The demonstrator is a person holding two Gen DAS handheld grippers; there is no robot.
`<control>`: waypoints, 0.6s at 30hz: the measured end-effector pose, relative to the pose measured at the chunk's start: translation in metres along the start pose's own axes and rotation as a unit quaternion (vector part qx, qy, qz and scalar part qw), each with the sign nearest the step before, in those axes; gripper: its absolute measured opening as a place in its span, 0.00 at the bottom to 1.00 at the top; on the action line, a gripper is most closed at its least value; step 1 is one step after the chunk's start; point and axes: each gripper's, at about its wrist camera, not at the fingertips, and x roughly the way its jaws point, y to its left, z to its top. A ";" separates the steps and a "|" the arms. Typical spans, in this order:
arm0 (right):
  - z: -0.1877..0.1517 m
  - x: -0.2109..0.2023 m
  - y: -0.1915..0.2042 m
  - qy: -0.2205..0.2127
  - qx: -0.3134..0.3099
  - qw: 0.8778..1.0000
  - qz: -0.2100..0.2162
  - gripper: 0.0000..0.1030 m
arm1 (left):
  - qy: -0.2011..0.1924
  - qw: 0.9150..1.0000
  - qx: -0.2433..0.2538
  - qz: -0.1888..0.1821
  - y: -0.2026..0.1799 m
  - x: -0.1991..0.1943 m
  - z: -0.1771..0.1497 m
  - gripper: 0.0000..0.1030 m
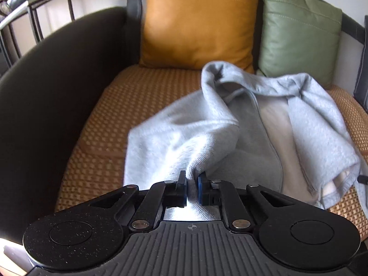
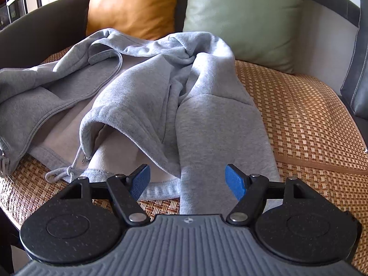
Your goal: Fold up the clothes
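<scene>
A grey zip hoodie (image 1: 207, 128) lies crumpled and open on the woven sofa seat, its pale lining showing. My left gripper (image 1: 192, 184) is shut on a fold of the hoodie's sleeve or hem, and the cloth runs back between the pads. In the right wrist view the hoodie (image 2: 128, 92) spreads across the seat, with one sleeve (image 2: 220, 138) running toward me. My right gripper (image 2: 187, 179) is open and empty, its blue pads either side of that sleeve and just above it.
An orange cushion (image 1: 197, 20) and a green cushion (image 1: 296, 39) lean against the sofa back. A dark armrest (image 1: 53, 96) rises at the left. The woven seat mat (image 2: 306, 115) is bare at the right. A dark cushion (image 2: 358, 69) sits at the far right.
</scene>
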 end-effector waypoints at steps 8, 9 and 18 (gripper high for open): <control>-0.001 -0.002 -0.006 0.004 0.004 1.000 -0.007 0.73 | -0.067 0.989 -0.053 0.121 0.063 -0.015 0.070 0.03; -0.001 -0.002 -0.007 0.005 0.006 1.000 -0.008 0.74 | -0.067 0.986 -0.059 0.143 0.073 -0.010 0.076 0.03; -0.004 0.002 -0.014 0.019 0.011 1.000 -0.022 0.74 | -0.023 0.959 -0.114 0.257 0.134 0.069 0.079 0.04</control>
